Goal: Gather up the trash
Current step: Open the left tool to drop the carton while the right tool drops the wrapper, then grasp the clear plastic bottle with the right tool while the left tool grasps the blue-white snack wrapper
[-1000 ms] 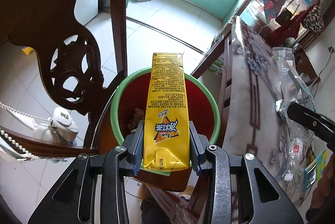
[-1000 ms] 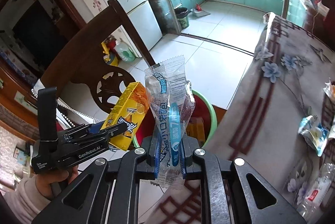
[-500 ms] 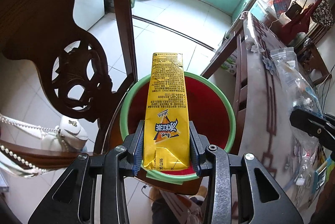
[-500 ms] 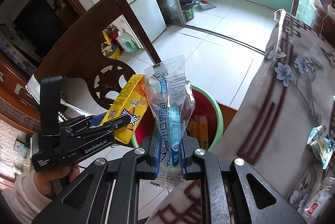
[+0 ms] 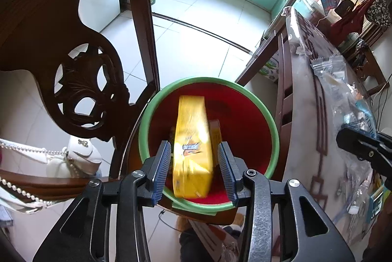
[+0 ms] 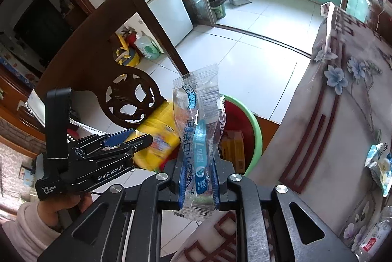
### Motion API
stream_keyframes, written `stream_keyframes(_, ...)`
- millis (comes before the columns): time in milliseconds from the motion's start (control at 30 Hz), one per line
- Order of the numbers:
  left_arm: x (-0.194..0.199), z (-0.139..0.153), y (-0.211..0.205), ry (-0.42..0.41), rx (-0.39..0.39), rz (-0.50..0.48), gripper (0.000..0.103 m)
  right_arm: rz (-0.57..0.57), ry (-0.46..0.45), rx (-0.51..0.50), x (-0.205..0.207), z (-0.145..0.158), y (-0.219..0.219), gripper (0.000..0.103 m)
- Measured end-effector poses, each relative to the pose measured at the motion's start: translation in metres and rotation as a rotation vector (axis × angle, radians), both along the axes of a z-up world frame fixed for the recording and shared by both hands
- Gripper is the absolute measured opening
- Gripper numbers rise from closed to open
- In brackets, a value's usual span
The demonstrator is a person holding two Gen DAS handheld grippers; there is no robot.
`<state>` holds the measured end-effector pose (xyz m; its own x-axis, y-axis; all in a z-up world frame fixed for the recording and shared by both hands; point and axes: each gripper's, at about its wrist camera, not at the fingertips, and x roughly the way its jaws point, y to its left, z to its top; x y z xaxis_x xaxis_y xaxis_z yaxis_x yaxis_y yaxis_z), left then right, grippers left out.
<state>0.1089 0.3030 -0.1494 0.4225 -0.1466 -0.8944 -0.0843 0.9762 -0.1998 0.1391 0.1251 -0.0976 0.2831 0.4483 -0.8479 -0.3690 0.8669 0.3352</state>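
Left gripper (image 5: 194, 169) sat over the bin (image 5: 274, 132), jaws opening. Yellow carton (image 5: 192, 147) was between them but clear of both blue pads, a gap showing on each side. The carton was motion-blurred, long axis running toward 12 o'clock, its far end inside the bin's red interior. It was a tall rectangular drink box, bright yellow, with a small blue-and-orange logo on the near half (print unreadable in the blur).

In the right wrist view the carton (image 6: 159, 134) was a yellow smear at 9 o'clock of the wrapper, just off the left gripper's fingertips (image 6: 139, 139).

Right gripper (image 6: 198, 178) was closed nearly all the way, pinching the clear wrapper (image 6: 198, 129) upright by its lower end. The wrapper was transparent film with crimped ends, blue lettering and a blue label band, crumpled along its length.

The bin had a green rim and red walls, and already held another yellow box (image 6: 232, 151) (orange-printed). It stood between a carved dark wooden chair (image 5: 85, 80) at 9 o'clock and the table (image 5: 316, 115) with floral cloth at 3 o'clock.

More wrappers (image 6: 377, 164) lay on the table.
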Motion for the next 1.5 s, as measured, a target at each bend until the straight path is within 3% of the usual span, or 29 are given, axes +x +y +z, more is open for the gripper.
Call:
stream_keyframes(67, -0.001, 0.001, 0.001, -0.005, 0.001, 0.008, 0.053, 0.002, -0.004, -0.003, -0.001, 0.000, 0.001, 0.023)
stream_keyframes(833, -0.011, 0.008, 0.002, -0.025, 0.010, 0.013, 0.053, -0.005, -0.053, -0.035, -0.018, 0.014, -0.009, 0.024)
stream_keyframes(1000, -0.018, 0.013, -0.001, -0.047, 0.020, 0.020, 0.058, -0.052, -0.047, -0.075, -0.033, 0.011, -0.033, 0.043)
stream_keyframes(1267, -0.026, 0.014, -0.019, -0.038, 0.011, -0.027, 0.059, -0.296, -0.023, -0.190, -0.083, 0.003, -0.129, 0.044)
stream_keyframes(1400, -0.032, 0.016, -0.036, -0.034, -0.002, -0.072, 0.059, -0.473, -0.023, -0.281, -0.114, 0.008, -0.193, 0.045)
stream_keyframes(1500, -0.034, 0.018, -0.052, -0.037, -0.002, -0.113, 0.059, -0.627, -0.003, -0.300, -0.132, 0.007, -0.243, 0.051)
